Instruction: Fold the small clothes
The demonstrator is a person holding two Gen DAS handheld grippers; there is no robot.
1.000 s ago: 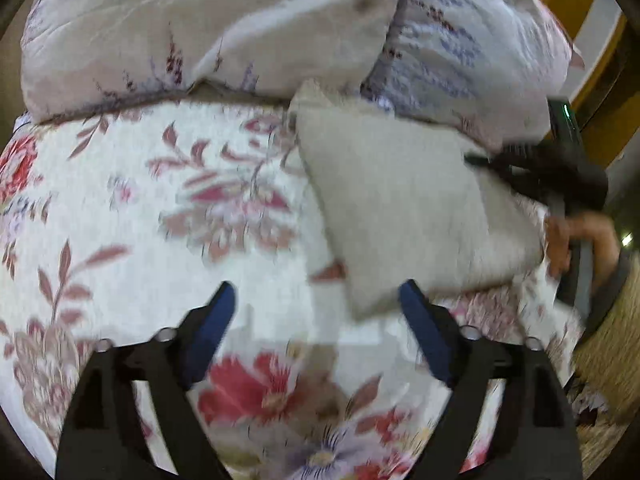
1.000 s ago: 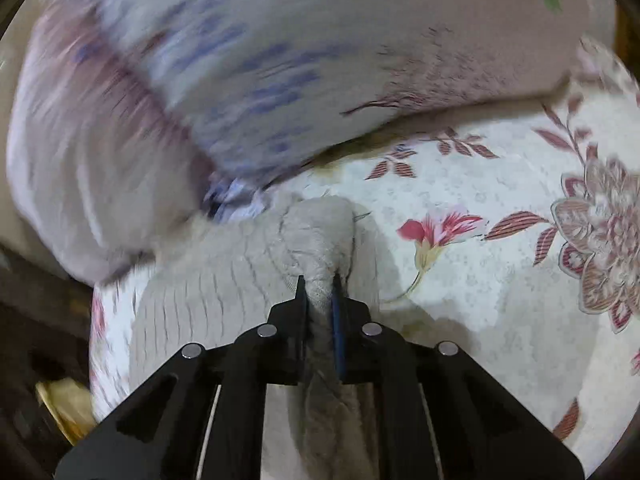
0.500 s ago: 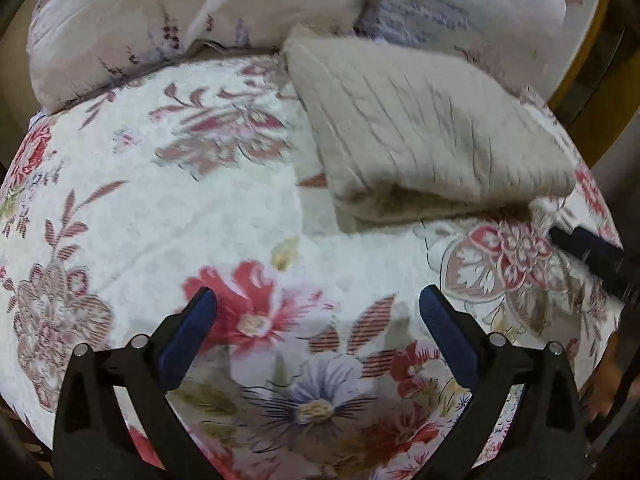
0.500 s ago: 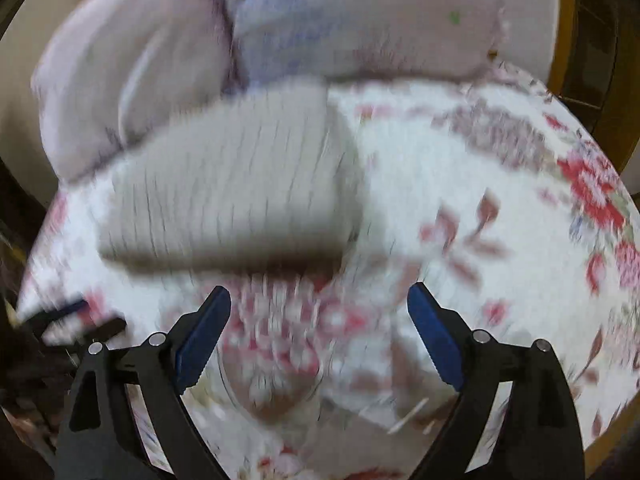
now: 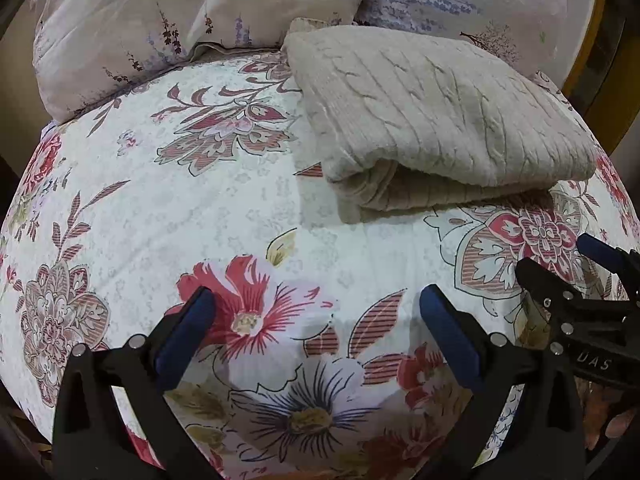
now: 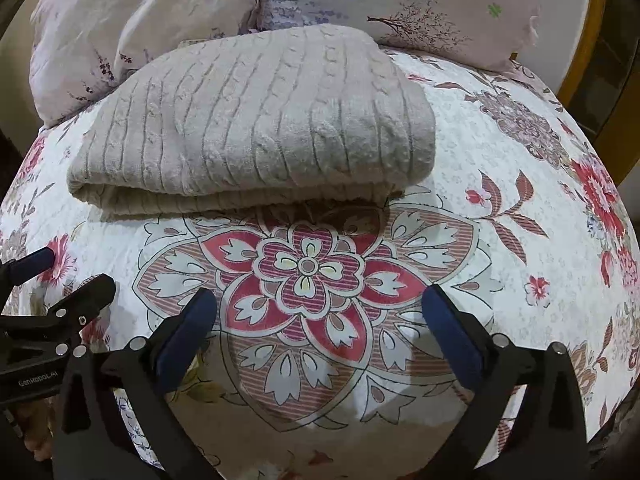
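A beige cable-knit garment (image 5: 436,120) lies folded in a thick rectangle on the floral bedspread (image 5: 200,200), near the pillows. It also shows in the right wrist view (image 6: 260,120), its folded edges facing me. My left gripper (image 5: 316,312) is open and empty, held over the bedspread short of the garment. My right gripper (image 6: 318,308) is open and empty, also short of the garment. Each gripper shows at the edge of the other's view: the right one (image 5: 560,268) and the left one (image 6: 72,276).
Two pale floral pillows (image 5: 180,12) (image 6: 400,4) lie against the headboard behind the garment. The bedspread (image 6: 520,200) spreads to the left and right. A yellow wooden frame (image 6: 592,32) stands at the far right.
My right gripper let go of the garment, opened and drew back. The garment now lies folded and still. My left gripper also pulled back from it.
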